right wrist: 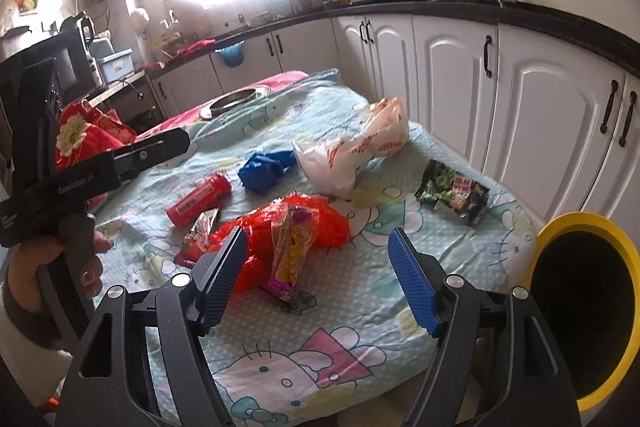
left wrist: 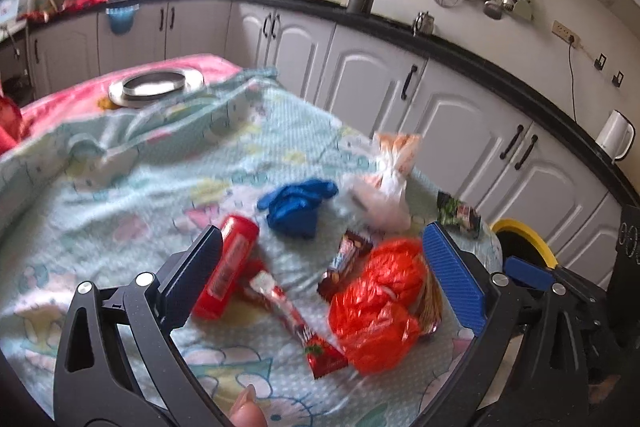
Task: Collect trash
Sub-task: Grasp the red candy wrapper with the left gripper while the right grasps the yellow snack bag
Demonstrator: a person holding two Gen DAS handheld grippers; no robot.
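Right wrist view is showing the right tongs [right wrist: 316, 277] gaping wide over the red plastic bag [right wrist: 320, 223] lying mid-bench [right wrist: 460, 267]; the left tongs [left wrist: 322, 277] are also hanging wide, empty. It is looking light, crinkly and slippery, so pinching a bunched fold seems best, then carrying it to the bin [right wrist: 560, 227].

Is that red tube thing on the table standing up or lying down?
Lying down. The red tube rests lengthwise on the cartoon tablecloth, its label facing up.

black tool [right wrist: 316, 279] frames, blue ribbed pads [right wrist: 412, 283], silver screws
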